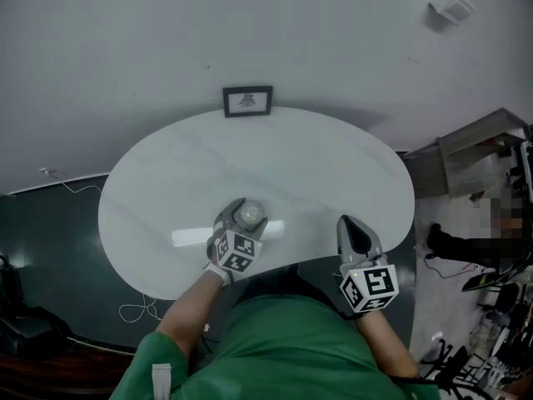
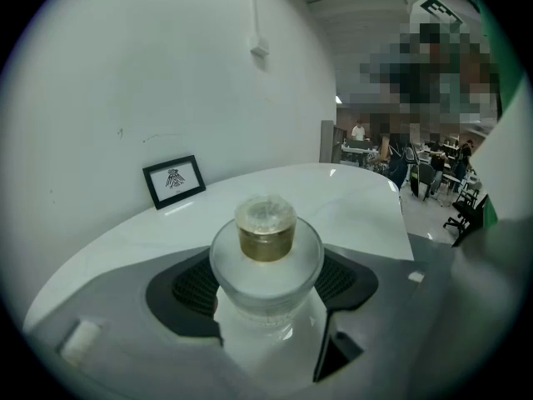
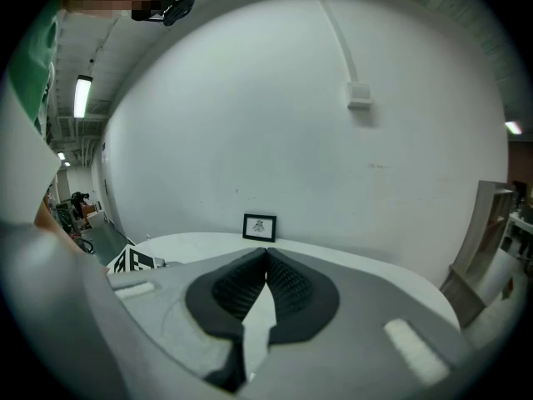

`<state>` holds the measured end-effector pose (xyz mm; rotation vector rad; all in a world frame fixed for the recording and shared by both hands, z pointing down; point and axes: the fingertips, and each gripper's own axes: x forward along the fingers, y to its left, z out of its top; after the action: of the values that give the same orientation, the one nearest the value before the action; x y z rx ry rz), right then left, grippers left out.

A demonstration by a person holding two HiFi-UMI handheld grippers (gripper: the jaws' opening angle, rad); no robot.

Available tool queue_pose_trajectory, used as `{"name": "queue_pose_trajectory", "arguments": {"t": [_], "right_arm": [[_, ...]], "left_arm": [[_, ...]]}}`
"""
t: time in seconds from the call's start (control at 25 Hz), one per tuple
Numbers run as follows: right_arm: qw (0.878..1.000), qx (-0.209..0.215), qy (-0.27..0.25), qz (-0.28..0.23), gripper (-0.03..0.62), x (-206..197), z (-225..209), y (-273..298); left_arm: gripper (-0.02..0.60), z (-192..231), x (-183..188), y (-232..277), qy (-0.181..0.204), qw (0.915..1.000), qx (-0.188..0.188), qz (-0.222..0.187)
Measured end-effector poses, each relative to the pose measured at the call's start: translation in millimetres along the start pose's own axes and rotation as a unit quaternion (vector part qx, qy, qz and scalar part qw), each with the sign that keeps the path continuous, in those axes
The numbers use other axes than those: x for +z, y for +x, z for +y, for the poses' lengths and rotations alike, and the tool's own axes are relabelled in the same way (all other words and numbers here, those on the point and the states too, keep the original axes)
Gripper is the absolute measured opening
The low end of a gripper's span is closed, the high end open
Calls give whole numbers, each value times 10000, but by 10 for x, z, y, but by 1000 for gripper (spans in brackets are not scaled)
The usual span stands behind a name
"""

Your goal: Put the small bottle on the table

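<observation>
1. floor left of the desk: a thin cable trails there, well away from the work.
2. left tool: its jaws are clamped on the small bottle, pads pressing the clear body below the gold collar. this keeps the bottle upright with its cap on top.
3. the bottle sits over the near middle of the desk, in from the front edge. i cannot tell whether its base touches the top. setting it down looks like the step in hand.
4. open room: bare white top lies on every side of the bottle. a straight lowering and release should meet nothing.
5. far edge: a small picture frame leans by the wall, well apart from the bottle.
6. right tool: jaws pressed together with nothing between them. it is held at the near right edge of the desk, likely parked out of the way.
</observation>
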<state>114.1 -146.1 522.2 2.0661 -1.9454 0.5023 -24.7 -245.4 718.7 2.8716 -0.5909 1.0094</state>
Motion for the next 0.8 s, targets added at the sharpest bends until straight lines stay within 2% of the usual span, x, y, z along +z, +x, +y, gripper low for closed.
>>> {"name": "queue_pose_trajectory", "arguments": {"t": [0.8], "right_arm": [[9999, -16, -55, 113, 3, -125, -8, -184]], "left_arm": [[344, -47, -155, 137, 90, 9999, 59, -115]]}}
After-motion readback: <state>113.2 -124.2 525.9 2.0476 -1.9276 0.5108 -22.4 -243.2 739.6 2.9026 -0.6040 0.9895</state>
